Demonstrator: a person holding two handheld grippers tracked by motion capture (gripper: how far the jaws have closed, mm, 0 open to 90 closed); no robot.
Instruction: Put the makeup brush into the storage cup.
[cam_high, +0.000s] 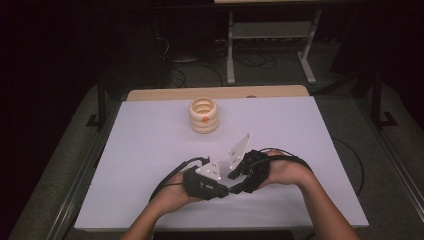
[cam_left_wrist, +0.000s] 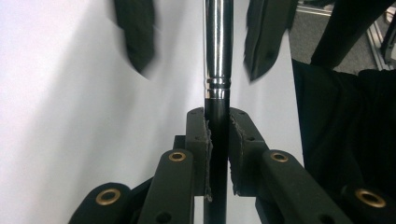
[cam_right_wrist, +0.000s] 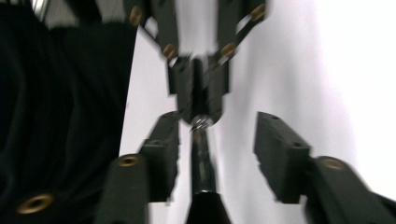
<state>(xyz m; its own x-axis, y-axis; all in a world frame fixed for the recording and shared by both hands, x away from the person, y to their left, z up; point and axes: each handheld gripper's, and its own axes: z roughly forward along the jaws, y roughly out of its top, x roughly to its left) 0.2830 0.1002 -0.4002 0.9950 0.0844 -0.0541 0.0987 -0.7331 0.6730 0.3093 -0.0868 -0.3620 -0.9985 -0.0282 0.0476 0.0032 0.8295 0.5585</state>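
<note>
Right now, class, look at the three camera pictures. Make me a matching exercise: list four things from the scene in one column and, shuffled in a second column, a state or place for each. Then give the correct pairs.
Things
1. left gripper
2. right gripper
3. stack of wooden rings
4. metal rod

States or places
A. standing alone at the far side of the table
B. jaws spread open on either side of the rod
C. shiny silver above, black below, running between both grippers
D. jaws clamped on the rod's black end

Pairs: 1-D, 2-B, 3-A, 4-C
</note>
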